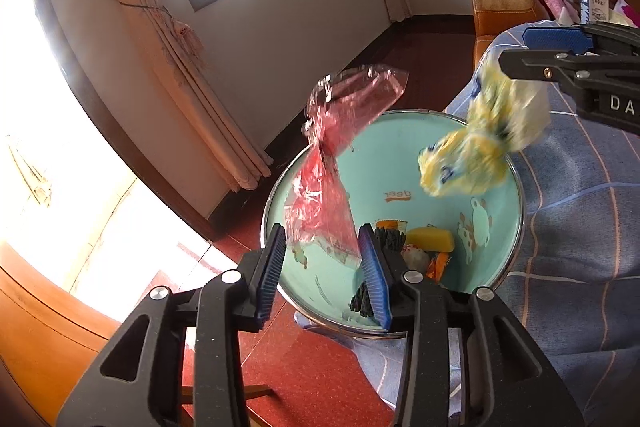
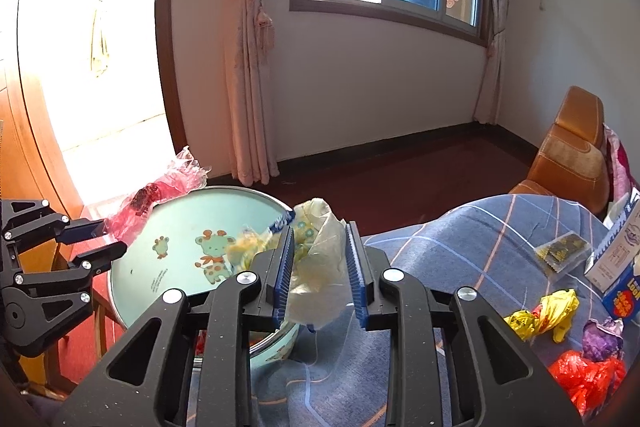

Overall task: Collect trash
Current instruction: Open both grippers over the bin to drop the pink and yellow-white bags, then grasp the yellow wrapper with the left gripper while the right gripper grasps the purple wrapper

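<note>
— Where is the crumpled red-and-clear plastic wrapper (image 1: 340, 147) seen relative to the left gripper (image 1: 326, 271)?

— It is seen above and between the parted blue pads, over the round pale-green enamel basin with a metal rim (image 1: 496, 223). Whether it is touched by either pad cannot be told. No grip is shown; the jaws are held partly open.

— And the right gripper (image 2: 318, 275)?

— Its jaws are likewise held partly open. The crumpled yellow-and-white plastic bag (image 2: 316, 267) is seen between them, at the basin's edge, blurred in the left view; a firm pinch by the pads is not shown.

— What can be counted?

— Two grippers and one basin, with several scraps lying in its bottom. On the blue checked bedsheet (image 2: 460, 239), one yellow wrapper (image 2: 548, 313), one purple wrapper (image 2: 602, 339), one red plastic bag (image 2: 586, 377), one small dark packet (image 2: 562, 251) and one white-and-blue carton (image 2: 618, 267) are seen, well apart from the basin.
</note>
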A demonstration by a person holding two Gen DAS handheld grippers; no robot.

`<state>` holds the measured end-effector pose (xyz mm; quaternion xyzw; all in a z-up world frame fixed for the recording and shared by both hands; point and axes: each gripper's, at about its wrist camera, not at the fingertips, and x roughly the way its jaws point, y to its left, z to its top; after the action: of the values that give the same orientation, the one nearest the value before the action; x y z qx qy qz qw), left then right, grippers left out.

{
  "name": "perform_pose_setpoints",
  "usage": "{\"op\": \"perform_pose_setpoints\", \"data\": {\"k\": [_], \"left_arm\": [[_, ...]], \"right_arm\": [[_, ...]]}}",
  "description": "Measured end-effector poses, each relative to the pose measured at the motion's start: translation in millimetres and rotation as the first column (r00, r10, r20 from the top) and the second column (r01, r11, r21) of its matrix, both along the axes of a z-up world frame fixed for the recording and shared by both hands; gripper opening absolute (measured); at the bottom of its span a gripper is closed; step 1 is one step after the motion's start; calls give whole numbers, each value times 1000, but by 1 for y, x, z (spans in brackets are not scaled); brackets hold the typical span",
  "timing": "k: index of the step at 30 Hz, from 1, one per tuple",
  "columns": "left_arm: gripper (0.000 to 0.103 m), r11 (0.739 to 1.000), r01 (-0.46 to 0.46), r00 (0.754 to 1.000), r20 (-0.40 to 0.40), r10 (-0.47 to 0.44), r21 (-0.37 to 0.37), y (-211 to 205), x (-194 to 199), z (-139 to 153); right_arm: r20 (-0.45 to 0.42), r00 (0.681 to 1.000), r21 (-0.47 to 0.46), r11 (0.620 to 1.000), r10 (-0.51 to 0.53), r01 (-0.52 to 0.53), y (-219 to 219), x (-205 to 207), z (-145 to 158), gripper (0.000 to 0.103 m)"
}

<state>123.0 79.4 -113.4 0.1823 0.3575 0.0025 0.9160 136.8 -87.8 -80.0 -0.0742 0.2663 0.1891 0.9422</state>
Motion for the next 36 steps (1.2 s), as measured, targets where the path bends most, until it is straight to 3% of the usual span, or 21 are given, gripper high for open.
{"op": "perform_pose_setpoints", "data": {"k": [1, 3, 5, 20, 25, 29, 36], "left_arm": [[41, 1000, 1, 1000, -1, -1, -1, 0, 0, 0], [58, 1000, -8, 1000, 7, 8, 1, 0, -1, 0], [64, 1000, -15, 1000, 15, 14, 2, 0, 0, 1], [64, 999, -13, 1000, 1, 13, -39, -4, 0, -2], [64, 997, 11, 1000, -16, -13, -81, -19, -3, -6], [64, 994, 72, 996, -37, -75, -84, -52, -5, -13], [64, 971, 226, 973, -26, -229, -83, -134, -5, -5]], "right_arm": [[3, 1000, 1, 1000, 1, -1, 0, 0, 0, 50], [-10, 1000, 5, 1000, 6, -6, 1, 0, -2, 51], [-11, 1000, -5, 1000, 2, -2, 2, -1, -4, 52], [-18, 997, -9, 997, -75, 75, -27, -10, -8, 63], [-36, 980, -13, 981, -194, 193, -72, -33, -8, 63], [-68, 937, 27, 939, -341, 344, -143, -60, -9, 63], [-107, 812, 73, 810, -574, 582, -262, -109, -18, 63]]}}
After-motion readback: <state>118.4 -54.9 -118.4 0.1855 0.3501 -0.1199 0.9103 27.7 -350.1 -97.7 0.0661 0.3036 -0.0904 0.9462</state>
